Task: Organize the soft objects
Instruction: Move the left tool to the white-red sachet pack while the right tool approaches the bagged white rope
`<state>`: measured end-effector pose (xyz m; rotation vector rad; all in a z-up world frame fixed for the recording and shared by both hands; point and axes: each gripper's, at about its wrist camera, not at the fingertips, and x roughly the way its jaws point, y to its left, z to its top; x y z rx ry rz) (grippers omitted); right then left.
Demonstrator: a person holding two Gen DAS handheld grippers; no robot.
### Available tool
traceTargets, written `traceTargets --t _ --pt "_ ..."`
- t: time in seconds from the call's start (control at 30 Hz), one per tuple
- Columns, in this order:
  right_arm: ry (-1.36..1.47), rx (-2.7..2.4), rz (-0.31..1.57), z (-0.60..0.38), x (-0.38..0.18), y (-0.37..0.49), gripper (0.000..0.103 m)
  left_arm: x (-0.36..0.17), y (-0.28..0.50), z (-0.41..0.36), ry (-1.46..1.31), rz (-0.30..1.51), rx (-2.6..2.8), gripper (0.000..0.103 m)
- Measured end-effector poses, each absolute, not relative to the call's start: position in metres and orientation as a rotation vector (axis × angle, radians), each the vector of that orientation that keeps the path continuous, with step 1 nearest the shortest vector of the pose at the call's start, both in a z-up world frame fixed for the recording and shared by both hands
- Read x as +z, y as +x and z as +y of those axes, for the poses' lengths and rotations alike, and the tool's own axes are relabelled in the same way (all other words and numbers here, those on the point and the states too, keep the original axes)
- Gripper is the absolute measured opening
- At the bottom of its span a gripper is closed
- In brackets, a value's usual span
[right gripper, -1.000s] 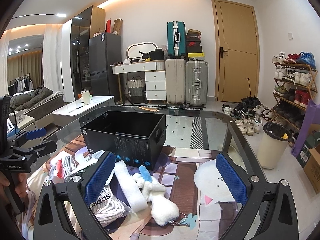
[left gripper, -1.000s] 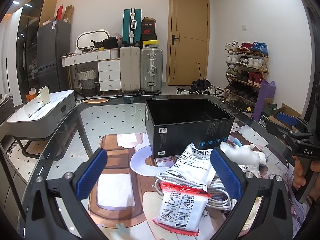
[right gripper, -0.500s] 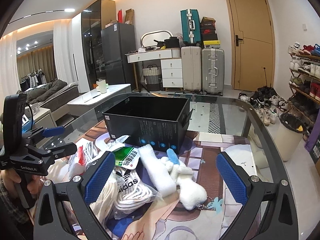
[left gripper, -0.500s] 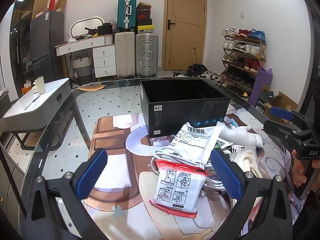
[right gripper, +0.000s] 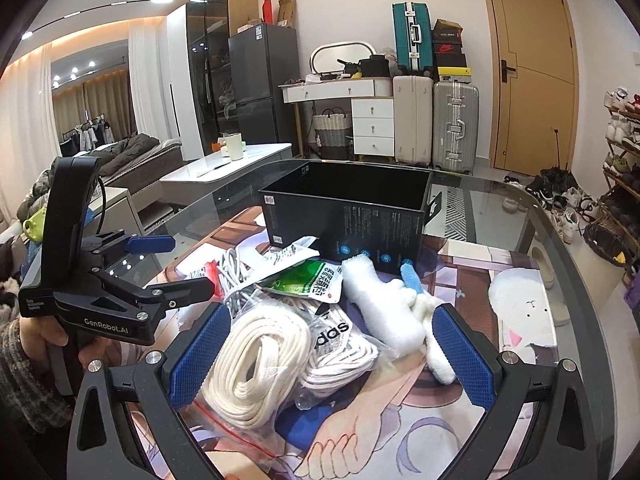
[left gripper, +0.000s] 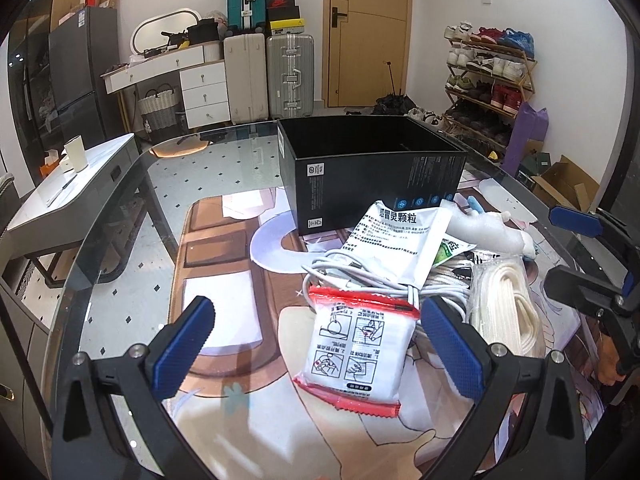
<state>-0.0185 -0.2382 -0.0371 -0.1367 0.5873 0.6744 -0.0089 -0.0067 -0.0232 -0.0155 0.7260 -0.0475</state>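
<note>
Left gripper (left gripper: pixel 316 344) jaws wide, empty; red-edged sachet (left gripper: pixel 358 350) between them, long axis forward. Right gripper (right gripper: pixel 332 346) likewise agape over bagged white rope (right gripper: pixel 256 364).

Your left hand-held gripper (left gripper: pixel 316 344) wears blue, cross-hatched pads on black fingers, as does your right hand-held gripper (right gripper: pixel 332 354). The box (left gripper: pixel 372 172) near the counter's far edge is black with small blue round marks and white print. The sachet (left gripper: pixel 358 350) is white with red sealed ends and black line drawings. The cable (left gripper: pixel 360 280) is white, the rope bundle (right gripper: pixel 256 360) cream, the plush toy (right gripper: pixel 384 304) white with a blue ear. A green-and-white packet (right gripper: pixel 312 282) shows among them.
</note>
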Motion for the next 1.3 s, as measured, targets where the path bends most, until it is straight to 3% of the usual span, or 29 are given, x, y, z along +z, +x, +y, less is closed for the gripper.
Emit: traceTargets --t 0.5,0.83,1.0,1.3 --pt "-0.209 0.699 0.747 -0.201 -0.063 -0.041 0.101 -0.033 -0.014 -0.003 -0.002 0.822 -0.062 0.103" --pt "-0.243 0.668 0.736 -0.195 -0.062 -0.045 0.099 -0.047 -0.010 0.001 -0.009 0.924 -0.042 0.103" --pt "-0.225 0.655 0.778 -0.197 -0.061 -0.040 0.088 -0.050 -0.009 -0.002 0.007 0.946 -0.034 0.103" --pt "-0.216 0.626 0.796 -0.195 -0.062 -0.035 0.085 -0.052 -0.007 0.001 -0.005 0.954 -0.034 0.103"
